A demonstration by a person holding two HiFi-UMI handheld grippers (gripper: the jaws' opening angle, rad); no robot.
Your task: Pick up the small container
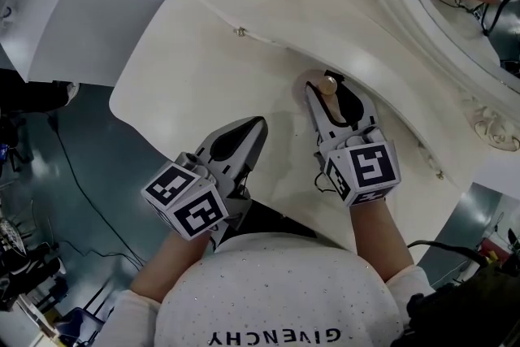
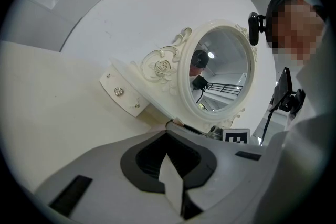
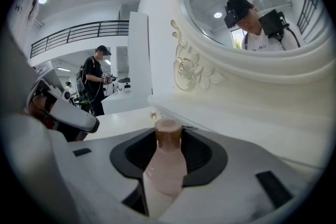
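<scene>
r hand-held gripper [image 1: 327, 87] pinches small pink bottle [image 3: 165, 170] w/ brown cap [image 3: 168, 132]; l hand-held gripper [image 1: 257, 126] pressed together, empty, over cream surface [image 1: 203, 53]

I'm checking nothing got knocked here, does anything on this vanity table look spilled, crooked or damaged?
Nothing stands out. The small container sits capped between the jaws of the right hand-held gripper, no spill shows on the vanity table, and the mirror frame looks intact.
</scene>
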